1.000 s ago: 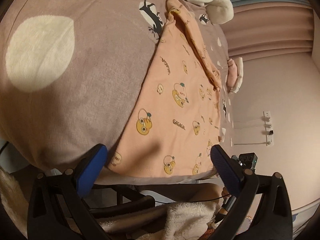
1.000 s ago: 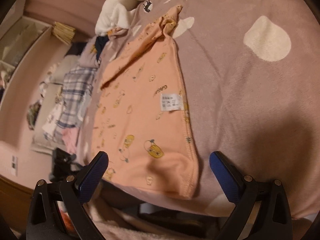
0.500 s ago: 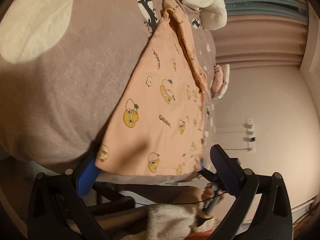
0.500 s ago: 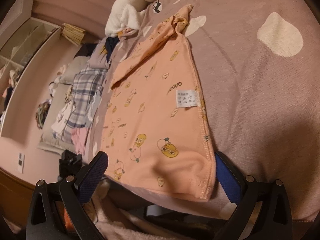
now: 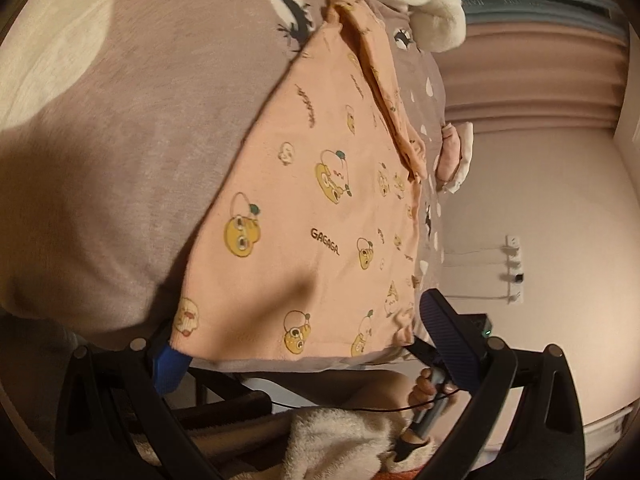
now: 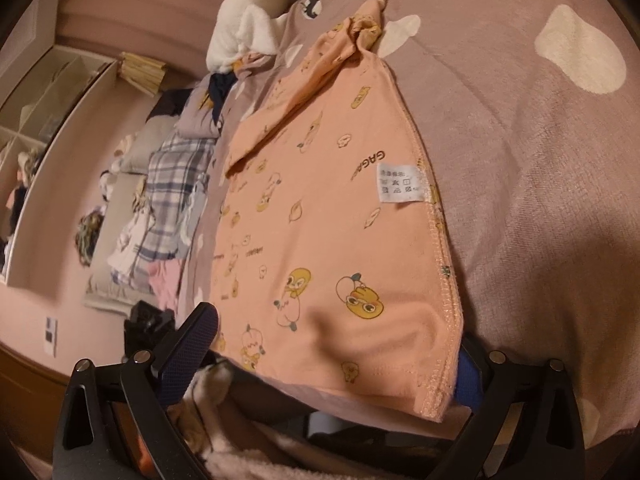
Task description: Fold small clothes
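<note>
A small peach garment [image 5: 320,216] printed with yellow cartoon ducks lies flat on a mauve bedspread [image 5: 140,140], its hem at the bed's near edge. My left gripper [image 5: 308,344] is open and straddles the hem; its left finger [image 5: 170,368] sits under the garment's left corner, the right finger [image 5: 448,336] beside the right corner. In the right wrist view the same garment [image 6: 332,216] shows a white care label [image 6: 400,182]. My right gripper [image 6: 328,356] is open around the hem, its right finger [image 6: 468,380] partly hidden under the right corner.
A white fluffy item [image 5: 420,4] lies at the far end of the bed. A pile of plaid and other clothes [image 6: 172,184] lies on the left in the right wrist view. A pink folded piece [image 5: 456,156] lies at the bed's right edge. A shelf [image 6: 48,92] stands on the left.
Both grippers have moved forward to the garment's hem. Their outer fingers now sit under its near corners. The jaws stay open.
</note>
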`<control>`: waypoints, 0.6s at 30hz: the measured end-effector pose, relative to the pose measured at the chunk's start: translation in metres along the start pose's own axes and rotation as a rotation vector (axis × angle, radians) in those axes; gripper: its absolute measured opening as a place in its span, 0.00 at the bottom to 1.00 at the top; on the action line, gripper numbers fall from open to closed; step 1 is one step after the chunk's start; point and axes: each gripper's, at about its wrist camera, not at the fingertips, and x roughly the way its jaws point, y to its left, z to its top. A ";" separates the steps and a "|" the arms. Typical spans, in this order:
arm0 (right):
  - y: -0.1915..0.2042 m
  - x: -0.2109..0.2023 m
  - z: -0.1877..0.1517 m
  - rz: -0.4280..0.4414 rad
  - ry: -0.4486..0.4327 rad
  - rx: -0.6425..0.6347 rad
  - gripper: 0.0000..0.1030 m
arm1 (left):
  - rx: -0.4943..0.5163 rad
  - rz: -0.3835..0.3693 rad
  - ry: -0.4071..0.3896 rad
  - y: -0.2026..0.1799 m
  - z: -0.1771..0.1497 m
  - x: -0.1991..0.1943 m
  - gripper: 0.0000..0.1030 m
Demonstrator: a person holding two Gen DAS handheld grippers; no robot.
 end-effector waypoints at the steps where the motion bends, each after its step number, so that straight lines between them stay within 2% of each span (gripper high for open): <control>1: 0.001 0.000 -0.001 -0.004 -0.001 -0.005 0.96 | 0.015 0.008 0.004 -0.002 0.000 0.002 0.99; 4: 0.006 0.002 -0.003 -0.058 -0.001 -0.038 0.85 | 0.014 0.022 0.006 -0.003 0.000 0.005 0.98; 6: 0.009 0.004 -0.003 -0.076 0.004 -0.051 0.69 | 0.012 0.025 0.011 -0.002 0.000 0.005 0.98; 9: 0.007 0.008 -0.006 -0.057 0.028 -0.039 0.61 | 0.027 0.085 0.001 -0.004 -0.004 0.004 0.88; 11: 0.010 0.009 -0.008 -0.087 0.021 -0.060 0.58 | 0.068 0.142 -0.003 -0.008 -0.008 0.004 0.74; 12: 0.011 0.009 -0.009 -0.096 0.018 -0.067 0.53 | 0.081 0.170 -0.004 -0.009 -0.009 0.003 0.69; 13: 0.011 0.009 -0.009 -0.103 0.017 -0.069 0.49 | 0.084 0.199 -0.008 -0.008 -0.010 0.002 0.58; 14: 0.010 0.009 -0.009 -0.110 0.021 -0.065 0.38 | 0.076 0.218 -0.012 -0.006 -0.010 0.000 0.45; 15: 0.009 0.009 -0.010 -0.120 0.024 -0.057 0.28 | 0.061 0.238 -0.017 -0.002 -0.010 -0.001 0.37; 17: 0.003 0.008 -0.010 -0.145 0.018 -0.033 0.16 | 0.043 0.273 -0.021 0.006 -0.010 -0.003 0.15; 18: -0.001 0.007 -0.010 -0.143 0.014 -0.018 0.13 | 0.040 0.275 -0.022 0.008 -0.009 -0.004 0.12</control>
